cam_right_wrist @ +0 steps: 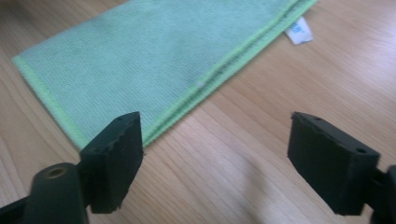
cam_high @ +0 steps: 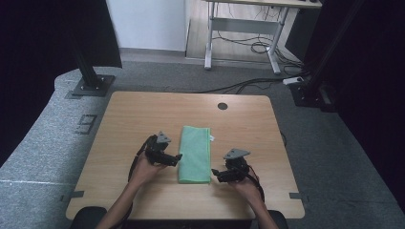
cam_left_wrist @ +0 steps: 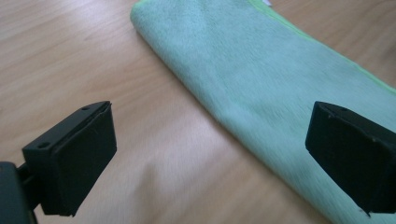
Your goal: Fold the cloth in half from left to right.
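A green cloth (cam_high: 195,153), folded into a long strip, lies flat on the wooden table (cam_high: 138,114). Its small white tag (cam_high: 211,138) sticks out at the far right corner. My left gripper (cam_high: 173,160) hovers at the cloth's left folded edge (cam_left_wrist: 219,116), jaws wide apart, nothing between them. My right gripper (cam_high: 217,173) sits just off the cloth's near right corner (cam_right_wrist: 84,137), open and empty, with bare wood between its jaws. In the right gripper view the cloth (cam_right_wrist: 154,60) shows its stitched double hem and the tag (cam_right_wrist: 299,32).
A round dark hole (cam_high: 222,106) marks the table's far side. Black frame posts stand at the back left (cam_high: 88,71) and back right (cam_high: 310,81). Cables (cam_high: 248,86) trail over the grey carpet behind the table.
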`<state>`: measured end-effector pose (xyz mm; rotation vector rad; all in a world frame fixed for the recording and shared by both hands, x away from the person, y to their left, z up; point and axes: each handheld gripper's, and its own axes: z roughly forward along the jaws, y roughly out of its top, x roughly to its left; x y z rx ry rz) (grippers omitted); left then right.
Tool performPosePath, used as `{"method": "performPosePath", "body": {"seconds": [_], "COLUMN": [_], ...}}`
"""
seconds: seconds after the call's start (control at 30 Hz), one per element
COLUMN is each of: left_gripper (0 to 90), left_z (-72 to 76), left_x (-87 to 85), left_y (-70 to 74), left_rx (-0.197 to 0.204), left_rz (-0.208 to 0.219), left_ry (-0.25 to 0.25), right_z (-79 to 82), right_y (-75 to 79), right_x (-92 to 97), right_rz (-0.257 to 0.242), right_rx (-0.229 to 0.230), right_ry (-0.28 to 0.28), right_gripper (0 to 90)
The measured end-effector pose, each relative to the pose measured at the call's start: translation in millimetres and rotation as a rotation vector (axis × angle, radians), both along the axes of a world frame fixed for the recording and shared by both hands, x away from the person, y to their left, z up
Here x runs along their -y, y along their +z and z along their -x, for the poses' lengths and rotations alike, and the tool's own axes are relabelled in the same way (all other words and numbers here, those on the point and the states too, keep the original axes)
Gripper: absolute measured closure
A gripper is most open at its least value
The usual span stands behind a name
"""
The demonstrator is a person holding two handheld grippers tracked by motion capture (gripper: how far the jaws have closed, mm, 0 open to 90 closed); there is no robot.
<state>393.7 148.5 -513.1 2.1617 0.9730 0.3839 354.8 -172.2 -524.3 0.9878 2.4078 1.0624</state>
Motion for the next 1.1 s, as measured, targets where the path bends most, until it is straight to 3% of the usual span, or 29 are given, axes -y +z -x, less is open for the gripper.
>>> {"method": "performPosePath", "body": {"seconds": [0.2,0.27,0.37,0.47,0.53,0.83,1.1], "left_gripper": [0.0,0.0,0.0,0.0,0.0,0.0,0.0], "left_z": [19.1,28.6,35.3,39.5,43.3,41.2,40.0], "left_x": [-16.6,-23.5,-26.9,-26.9,-25.5,-25.5,-25.1], "left_y": [-6.8,-12.1,-15.7,-18.9,-24.1,-36.0,-36.3], "left_rx": [-0.013,-0.016,-0.010,-0.008,-0.004,-0.046,-0.051], "left_rz": [-0.038,-0.070,-0.076,-0.084,-0.113,-0.075,-0.068], "left_ry": [0.003,0.011,0.015,0.014,0.008,0.004,-0.005], "right_z": [0.2,0.0,-0.1,0.4,0.5,-1.0,-2.9], "right_y": [-2.1,-4.9,-9.2,-11.5,-14.5,-27.6,-32.5], "right_x": [11.0,13.3,14.9,15.8,18.3,24.2,25.8], "right_rz": [0.007,0.004,0.008,0.010,0.014,0.031,0.012], "right_rx": [-0.010,-0.023,-0.037,-0.042,-0.043,-0.048,-0.047], "right_ry": [-0.021,-0.031,-0.043,-0.044,-0.046,-0.050,-0.052], "right_gripper": [13.3,11.4,3.4,1.8,1.0,0.8,0.0]}}
